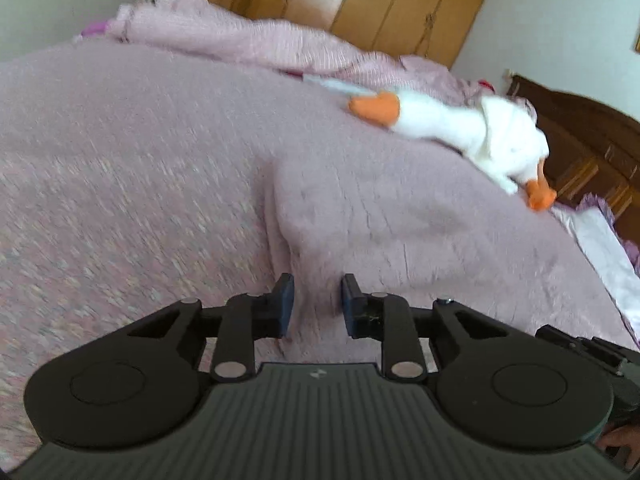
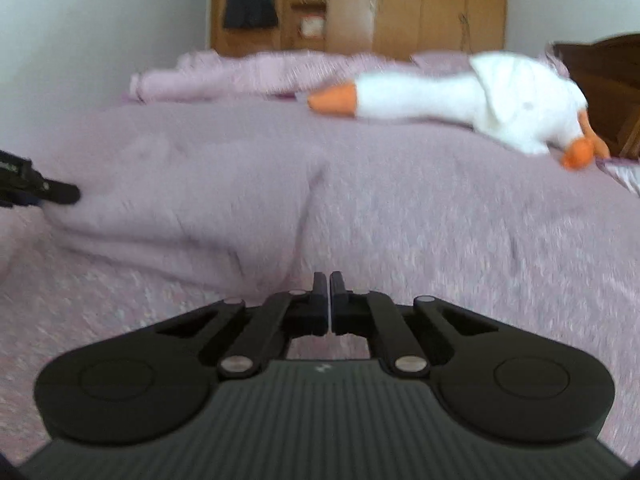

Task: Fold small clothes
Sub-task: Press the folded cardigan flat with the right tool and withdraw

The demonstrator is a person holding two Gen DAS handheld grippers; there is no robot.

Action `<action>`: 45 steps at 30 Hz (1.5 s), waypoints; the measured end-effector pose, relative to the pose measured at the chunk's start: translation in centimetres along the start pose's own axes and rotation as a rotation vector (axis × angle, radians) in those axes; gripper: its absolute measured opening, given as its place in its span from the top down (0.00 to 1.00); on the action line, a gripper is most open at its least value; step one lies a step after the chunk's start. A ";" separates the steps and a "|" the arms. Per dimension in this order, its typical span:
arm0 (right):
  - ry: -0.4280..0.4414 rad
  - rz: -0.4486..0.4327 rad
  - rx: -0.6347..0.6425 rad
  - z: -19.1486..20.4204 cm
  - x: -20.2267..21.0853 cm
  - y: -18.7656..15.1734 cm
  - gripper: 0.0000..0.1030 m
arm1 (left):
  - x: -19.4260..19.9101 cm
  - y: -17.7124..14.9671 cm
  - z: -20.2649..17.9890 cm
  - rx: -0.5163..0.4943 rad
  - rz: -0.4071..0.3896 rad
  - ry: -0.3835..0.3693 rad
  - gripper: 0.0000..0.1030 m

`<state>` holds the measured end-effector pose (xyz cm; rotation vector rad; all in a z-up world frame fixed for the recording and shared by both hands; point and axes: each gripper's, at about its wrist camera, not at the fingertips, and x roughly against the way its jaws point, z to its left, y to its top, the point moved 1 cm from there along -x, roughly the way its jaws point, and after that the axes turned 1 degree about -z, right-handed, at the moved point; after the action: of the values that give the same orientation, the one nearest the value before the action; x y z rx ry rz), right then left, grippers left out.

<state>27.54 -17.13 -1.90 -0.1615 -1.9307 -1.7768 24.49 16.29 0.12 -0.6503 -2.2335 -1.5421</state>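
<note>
A small pale lilac garment (image 1: 400, 220) (image 2: 192, 200) lies rumpled on the mauve bedspread (image 1: 120, 180) (image 2: 460, 220). My left gripper (image 1: 318, 300) is open, its blue-padded fingers standing either side of the garment's near edge, with cloth lying in the gap. In the right wrist view the left gripper's black tip (image 2: 60, 194) touches the garment's left edge. My right gripper (image 2: 330, 294) is shut, its tips just at the garment's near right corner; whether any cloth is pinched there is not visible. Both views are motion-blurred.
A white plush goose (image 1: 460, 128) (image 2: 460, 96) with orange beak and feet lies across the far right of the bed. A folded pink blanket (image 1: 240, 36) (image 2: 240, 72) sits along the far edge. Beyond are a wooden wardrobe (image 2: 400, 0) and a dark headboard (image 1: 580, 140).
</note>
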 end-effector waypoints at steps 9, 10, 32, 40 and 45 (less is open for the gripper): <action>0.189 -0.046 -0.118 -0.4 -5.0 5.8 0.97 | -1.6 0.4 -3.2 -0.094 -0.067 -0.001 0.73; 0.205 -0.006 -0.132 -0.3 -5.9 5.3 0.97 | -2.4 -0.2 -3.3 -0.100 -0.042 0.014 0.73; 0.201 0.047 -0.118 3.2 -7.1 0.8 0.99 | -4.4 -2.6 -4.6 -0.235 0.016 0.085 0.77; 0.165 0.003 -0.080 4.5 -5.8 2.5 0.98 | -4.5 -3.0 -4.9 -0.267 0.000 0.100 0.77; 0.184 -0.028 -0.183 2.6 -7.4 5.9 0.97 | -4.7 -2.8 -4.8 -0.261 0.002 0.104 0.78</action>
<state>35.71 -12.00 0.14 -0.0316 -1.6506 -1.9147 26.97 10.16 -2.89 -0.6273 -1.9736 -1.8403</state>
